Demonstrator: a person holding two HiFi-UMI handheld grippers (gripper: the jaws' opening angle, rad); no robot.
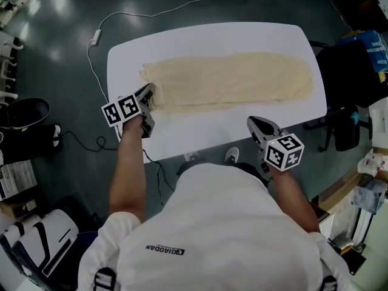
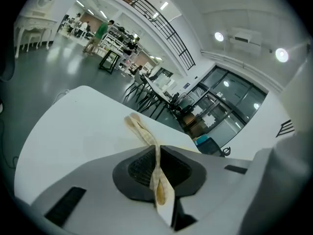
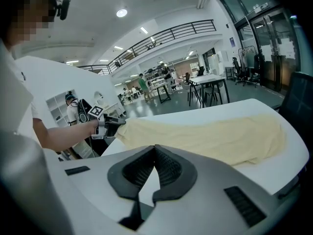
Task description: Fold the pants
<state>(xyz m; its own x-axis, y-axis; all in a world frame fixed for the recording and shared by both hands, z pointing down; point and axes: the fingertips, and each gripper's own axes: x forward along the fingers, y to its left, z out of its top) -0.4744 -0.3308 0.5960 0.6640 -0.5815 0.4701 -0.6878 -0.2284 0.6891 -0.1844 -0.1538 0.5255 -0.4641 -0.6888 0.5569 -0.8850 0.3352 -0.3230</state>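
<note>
Looks like fold starting — left tool (image 1: 148, 93) clamped on pants (image 1: 230, 80), left end; right tool (image 1: 255, 125) closed, empty, above desk (image 1: 200, 135). Next — carry that end across onto the other.

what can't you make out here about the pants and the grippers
Head view: the left gripper covers the pants corner that it pinches.
Left gripper view: only a pinched strip of pants shows; the gripper's body hides the rest.
Any view: which end is the waist; the cloth is too plain and folded to tell.
</note>
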